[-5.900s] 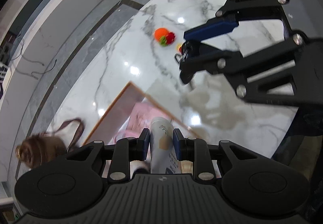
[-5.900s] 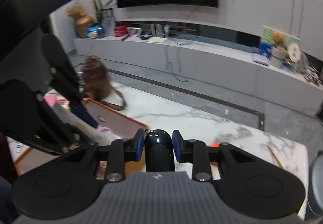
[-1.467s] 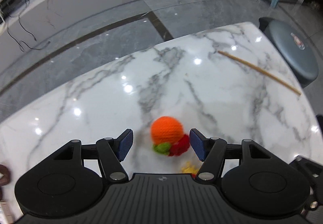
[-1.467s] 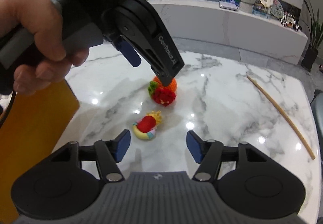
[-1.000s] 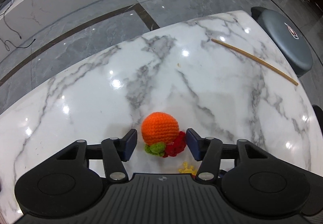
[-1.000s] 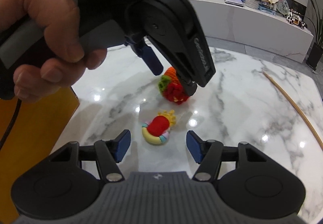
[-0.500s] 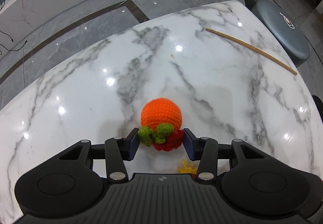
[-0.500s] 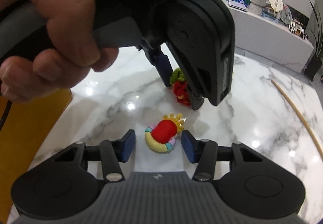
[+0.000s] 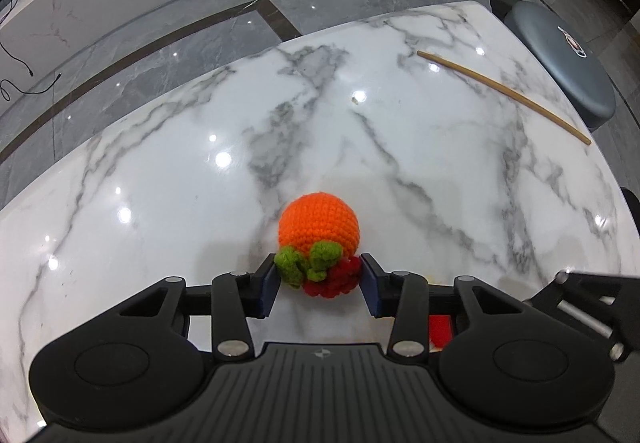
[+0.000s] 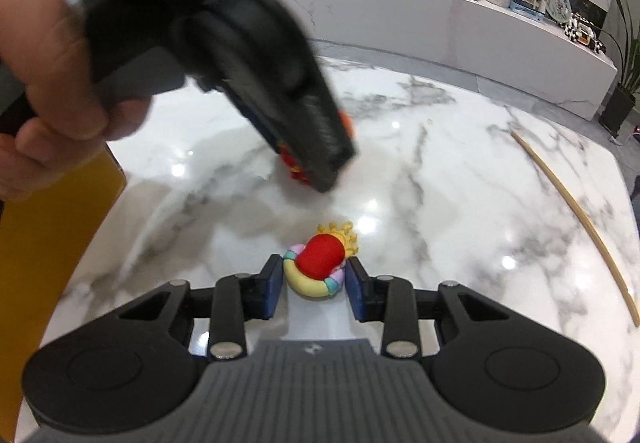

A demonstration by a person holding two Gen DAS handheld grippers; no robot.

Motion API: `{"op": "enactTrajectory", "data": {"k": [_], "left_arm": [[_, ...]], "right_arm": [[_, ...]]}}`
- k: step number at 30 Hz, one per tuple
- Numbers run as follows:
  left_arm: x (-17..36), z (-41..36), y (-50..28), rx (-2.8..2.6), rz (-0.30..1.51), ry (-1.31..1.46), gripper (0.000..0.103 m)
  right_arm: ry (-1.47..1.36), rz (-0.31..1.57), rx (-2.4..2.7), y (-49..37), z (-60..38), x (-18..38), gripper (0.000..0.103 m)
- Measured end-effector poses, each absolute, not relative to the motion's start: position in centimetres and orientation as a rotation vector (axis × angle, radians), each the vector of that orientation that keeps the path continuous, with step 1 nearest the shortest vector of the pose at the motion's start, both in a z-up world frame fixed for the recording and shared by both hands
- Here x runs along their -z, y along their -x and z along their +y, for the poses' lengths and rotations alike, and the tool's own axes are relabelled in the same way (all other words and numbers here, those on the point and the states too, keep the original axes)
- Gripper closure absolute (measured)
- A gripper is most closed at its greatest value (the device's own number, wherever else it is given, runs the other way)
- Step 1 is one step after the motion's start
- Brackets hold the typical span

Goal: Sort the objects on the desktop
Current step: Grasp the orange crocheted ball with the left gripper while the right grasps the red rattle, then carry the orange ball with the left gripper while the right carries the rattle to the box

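On the white marble table [image 9: 160,183] lies a crochet toy [image 9: 318,223]: an orange ball with green leaves and a red berry. My left gripper [image 9: 319,271] points steeply down at it. Its jaws are closing, and the pads touch the leaves and the berry on either side. In the right wrist view that left gripper [image 10: 304,147] is blurred, held by a hand [image 10: 52,83], and hides most of the crochet toy [image 10: 290,163]. A small red toy in a pastel ring with a yellow frill [image 10: 320,263] sits between my right gripper's [image 10: 313,271] closing pads, which touch its sides.
A long wooden stick [image 9: 500,91] lies near the table's far right edge. A grey round stool [image 9: 560,55] stands just beyond that edge. An orange-brown board [image 10: 48,243] lies at the left in the right wrist view. Grey floor and a low white cabinet lie beyond.
Both pairs of jaws have narrowed onto their toys. The right gripper came closer to the small red toy. The left gripper now looks blurred in the right wrist view.
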State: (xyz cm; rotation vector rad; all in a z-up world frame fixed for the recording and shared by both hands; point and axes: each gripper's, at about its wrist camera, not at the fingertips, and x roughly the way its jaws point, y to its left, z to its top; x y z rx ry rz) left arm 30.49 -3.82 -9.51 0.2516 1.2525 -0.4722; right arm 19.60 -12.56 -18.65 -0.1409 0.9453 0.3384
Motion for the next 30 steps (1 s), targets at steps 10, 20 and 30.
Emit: {"op": "enactTrajectory", "data": {"k": [10, 20, 30], "left_arm": [[8.5, -3.6, -28.9, 0.461, 1.243, -0.279, 0.055], [6.6, -4.6, -27.3, 0.468, 1.226, -0.307, 0.055], [3.7, -5.6, -25.2, 0.468, 1.195, -0.342, 0.055]], "right_arm": [[0.146, 0.941, -0.306, -18.6, -14.5, 17.7, 0.067], [0.133, 0.912, -0.279, -17.9, -16.0, 16.1, 0.067], [0.114, 0.866, -0.258, -16.9, -17.3, 13.8, 0.067]]}}
